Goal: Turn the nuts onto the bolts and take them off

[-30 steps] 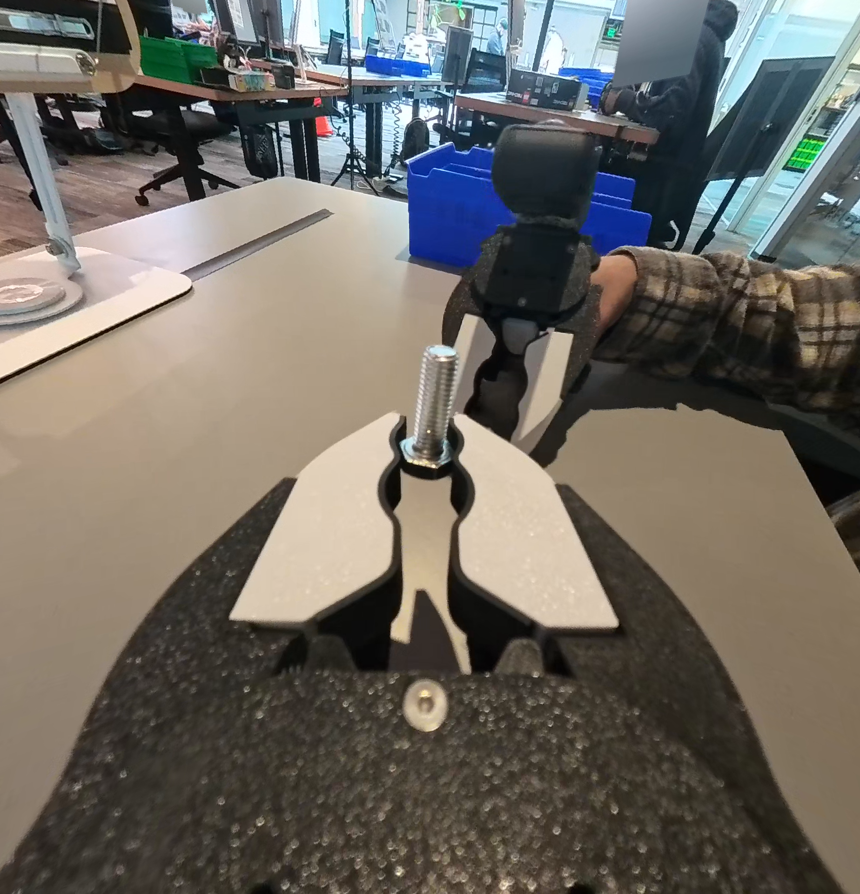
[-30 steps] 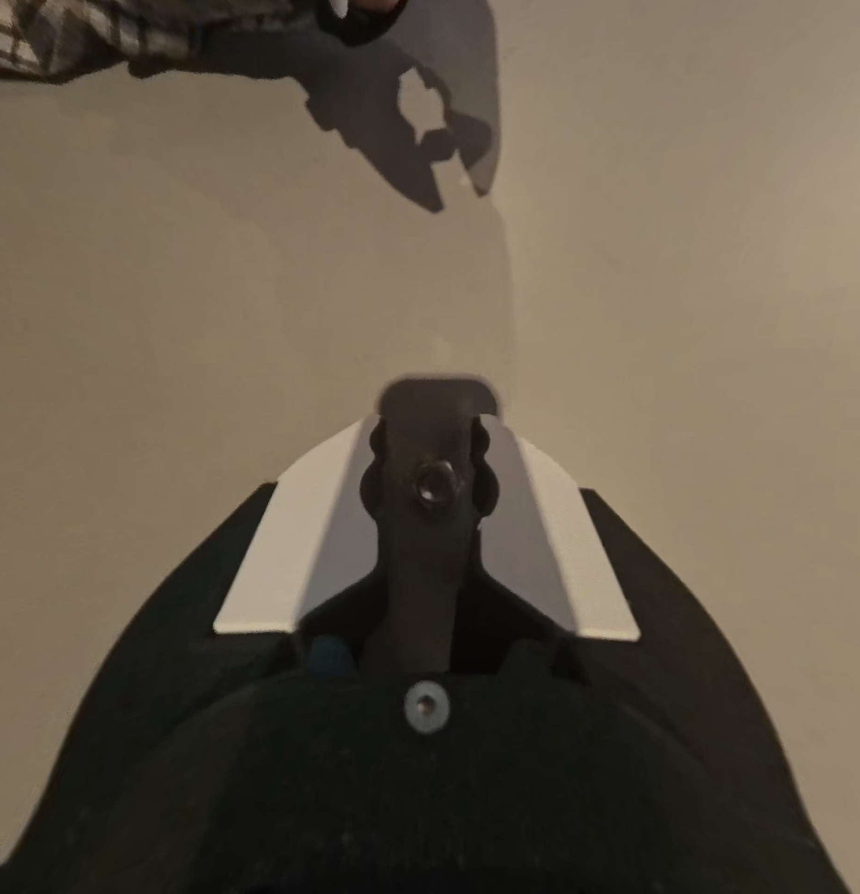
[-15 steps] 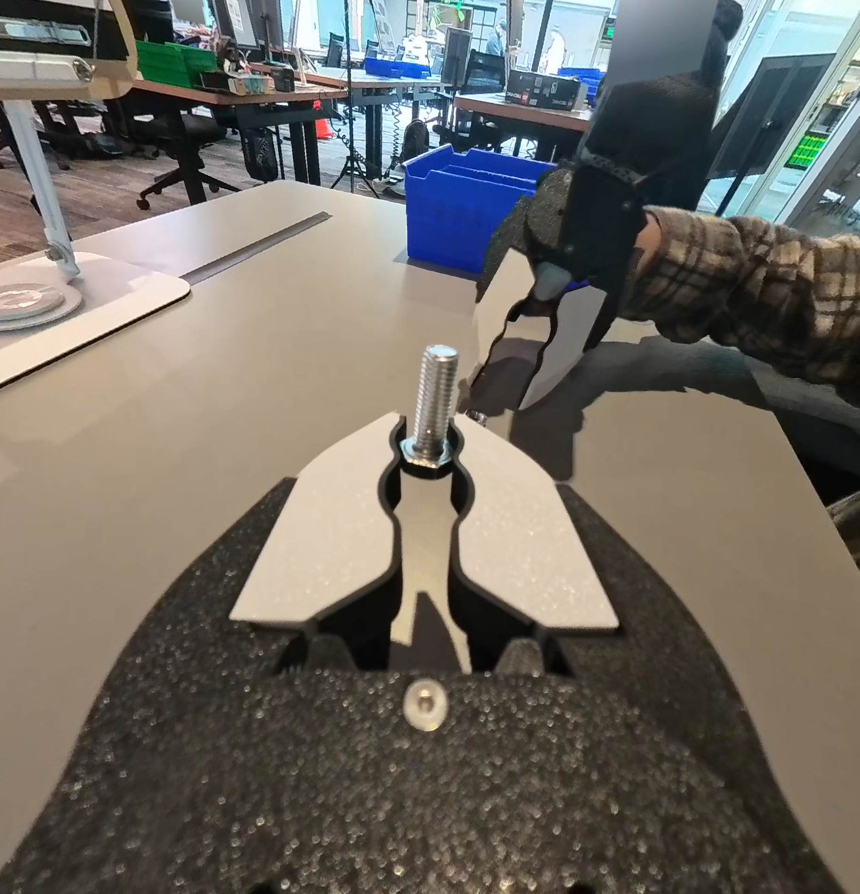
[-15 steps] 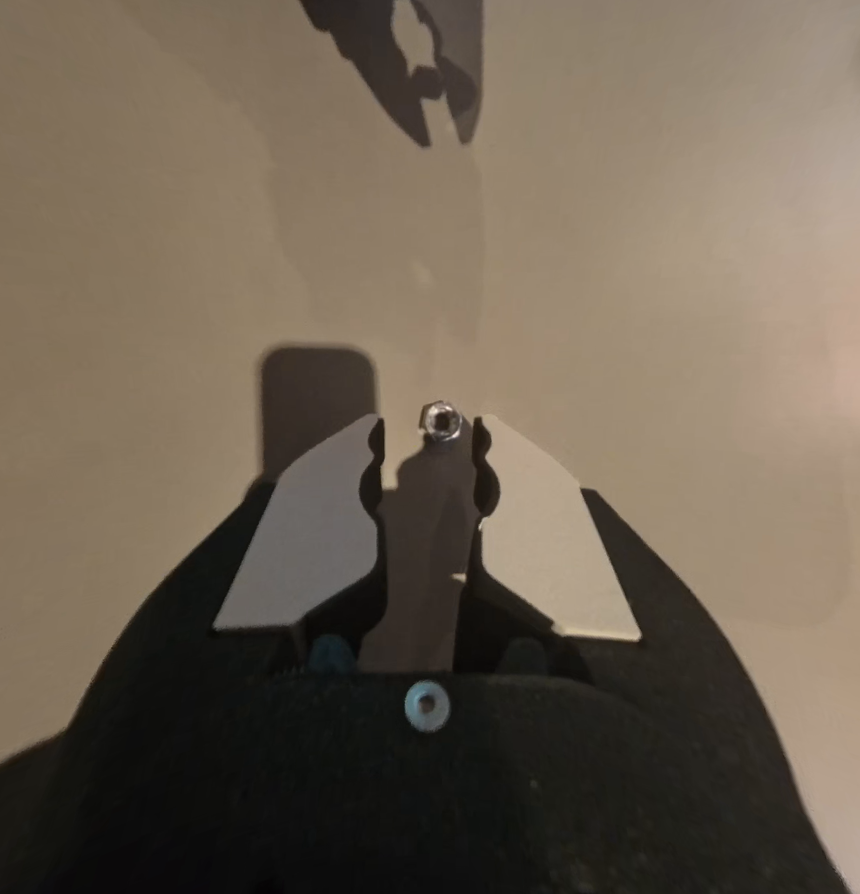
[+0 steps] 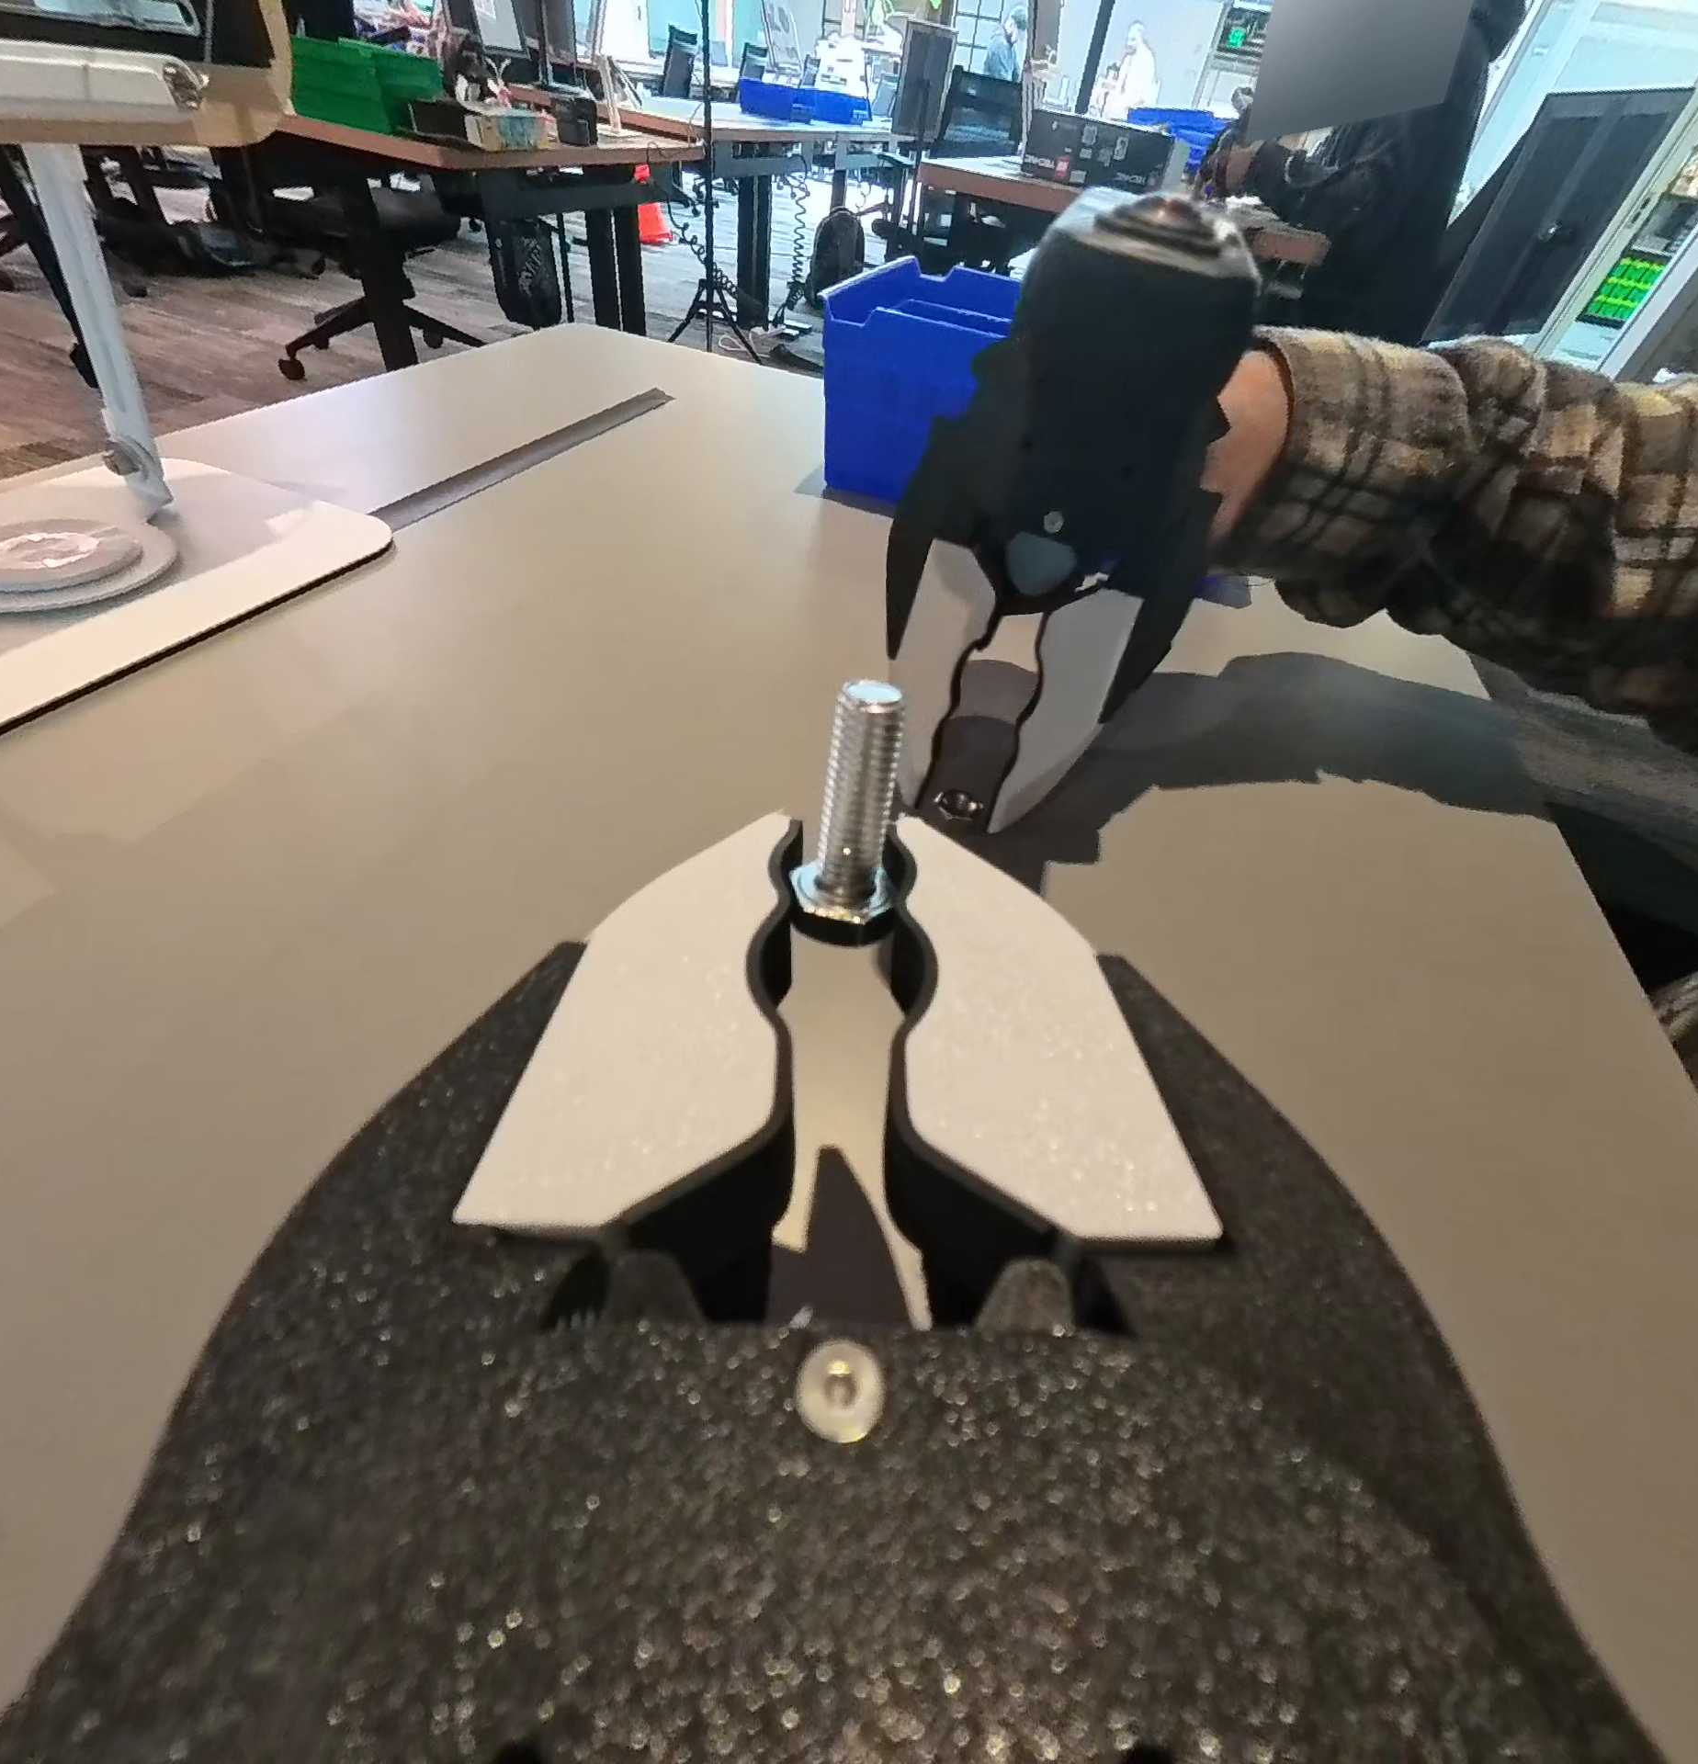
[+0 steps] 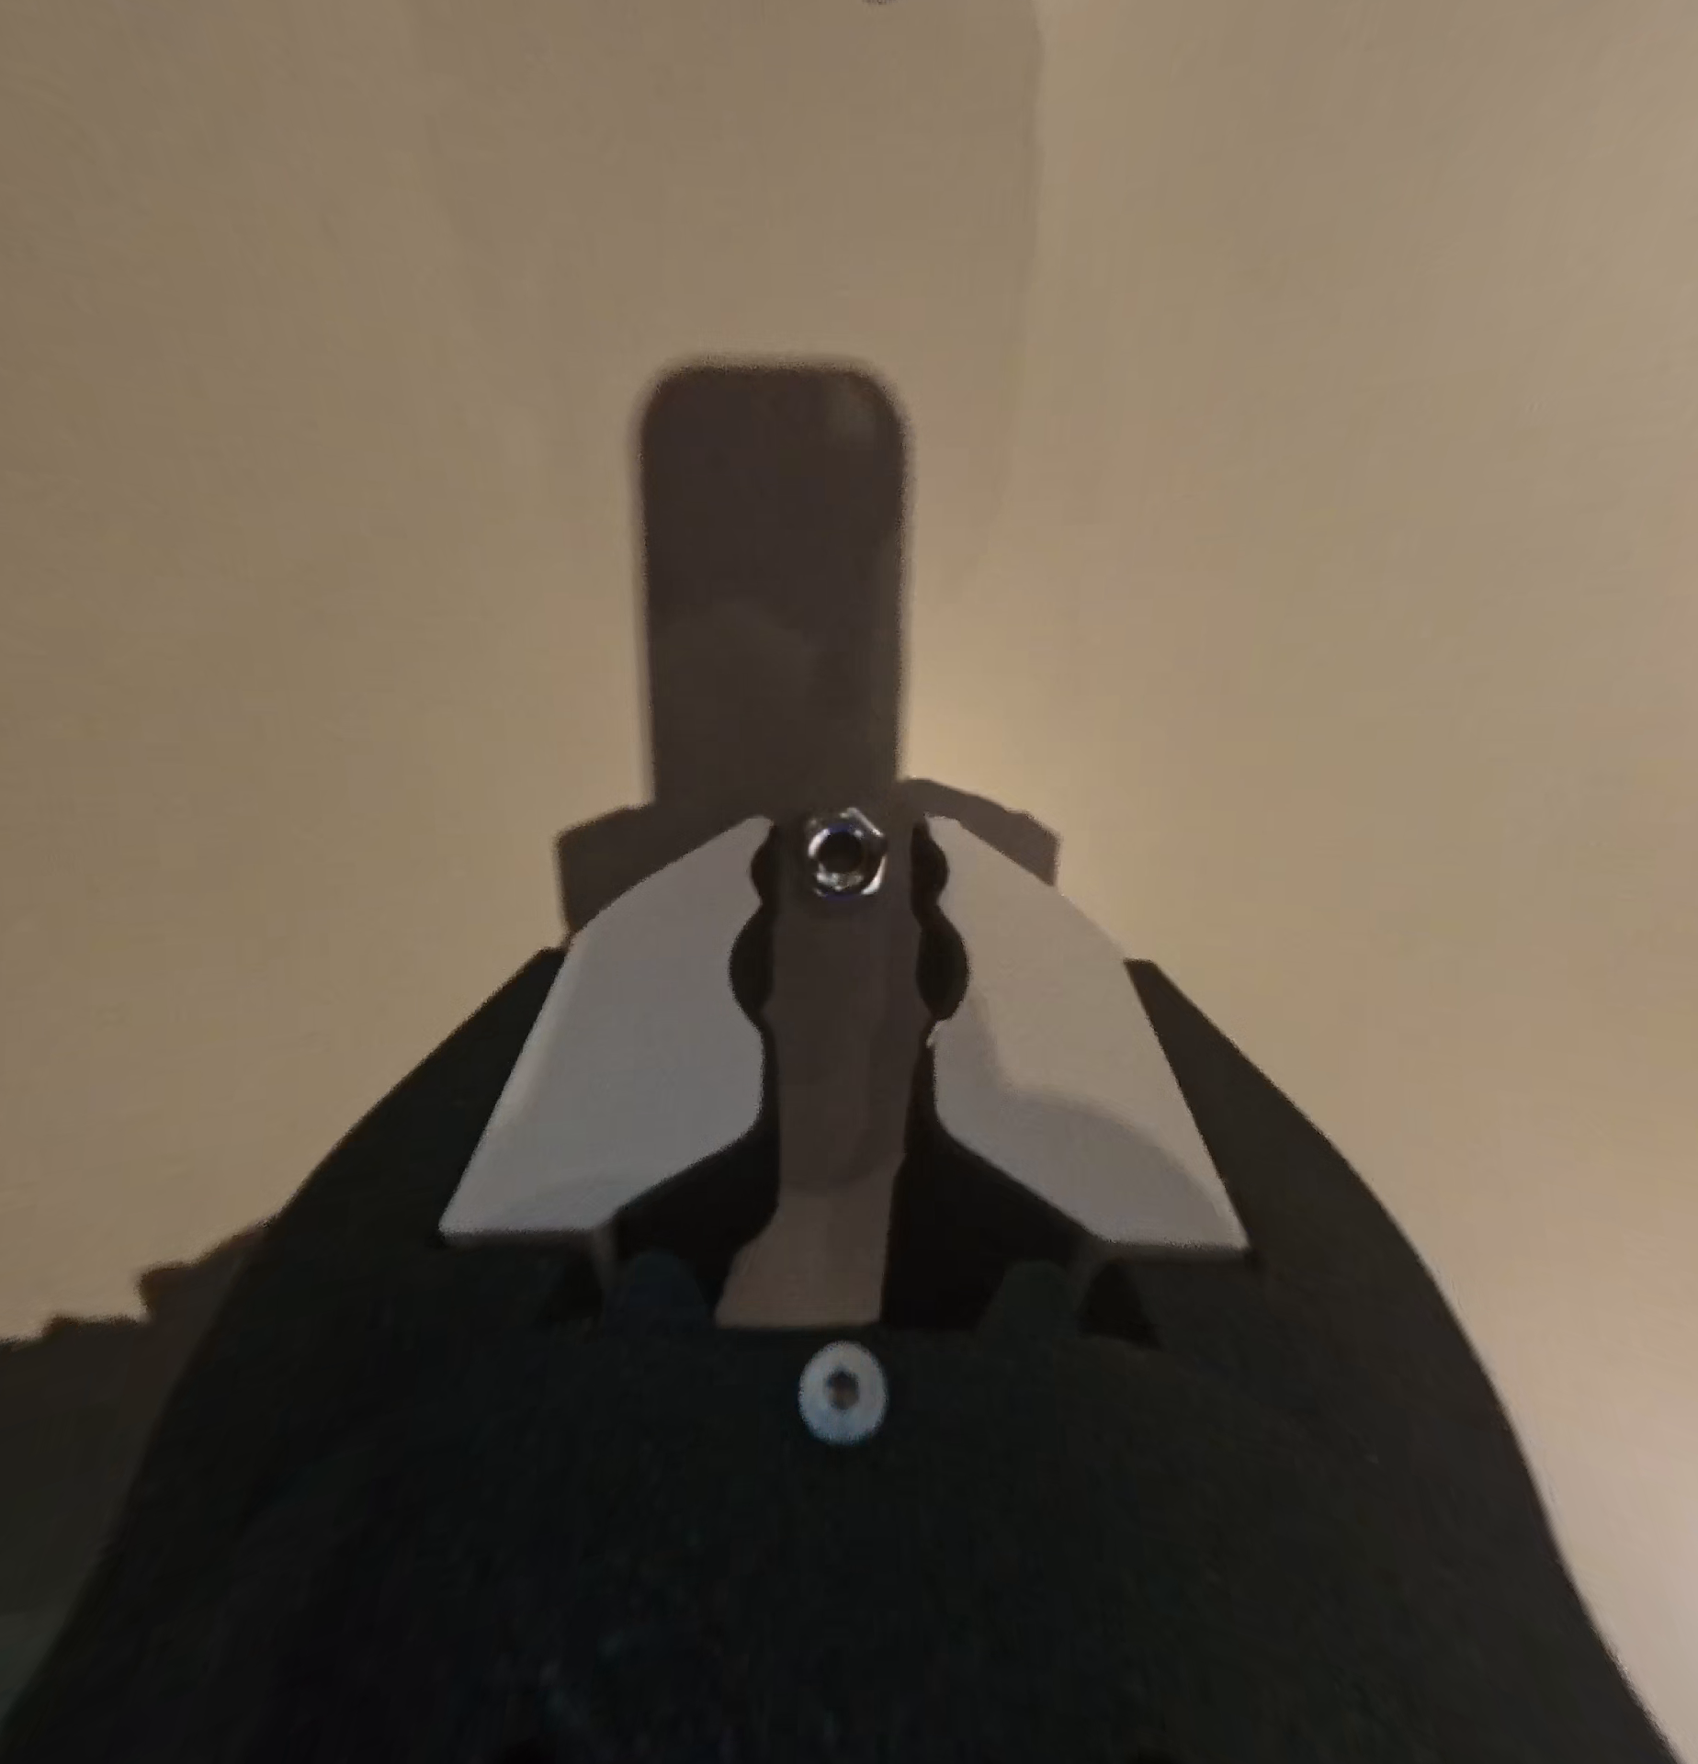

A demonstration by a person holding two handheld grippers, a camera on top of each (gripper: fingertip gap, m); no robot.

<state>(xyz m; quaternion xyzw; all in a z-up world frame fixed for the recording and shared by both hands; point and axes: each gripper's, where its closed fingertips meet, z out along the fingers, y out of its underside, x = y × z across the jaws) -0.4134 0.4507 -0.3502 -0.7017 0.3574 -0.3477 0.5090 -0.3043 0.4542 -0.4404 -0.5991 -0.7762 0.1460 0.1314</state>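
My left gripper (image 5: 840, 859) is shut on the hex head of a silver bolt (image 5: 859, 764) and holds it upright, thread up, just above the grey table (image 5: 444, 764). Just beyond the bolt, my right gripper (image 5: 960, 809) points steeply down at the table. A small silver nut (image 5: 960, 805) lies flat on the table between its fingertips. In the right wrist view the nut (image 6: 840, 854) sits between the tips of the right gripper (image 6: 840, 859) with a gap on each side. The jaws are open around it.
A blue bin (image 5: 883, 401) stands at the table's far edge behind the right gripper. A white stand base (image 5: 158, 535) lies at the far left, next to a slot (image 5: 530, 458) in the tabletop. A plaid sleeve (image 5: 1494, 496) reaches in from the right, where the table's edge runs. The grippers' ends are close to 15 cm from one another.
The right gripper lifted and tilted away from the nut, then came back down so the nut lies between its fingertips again. The left gripper and bolt have not moved.
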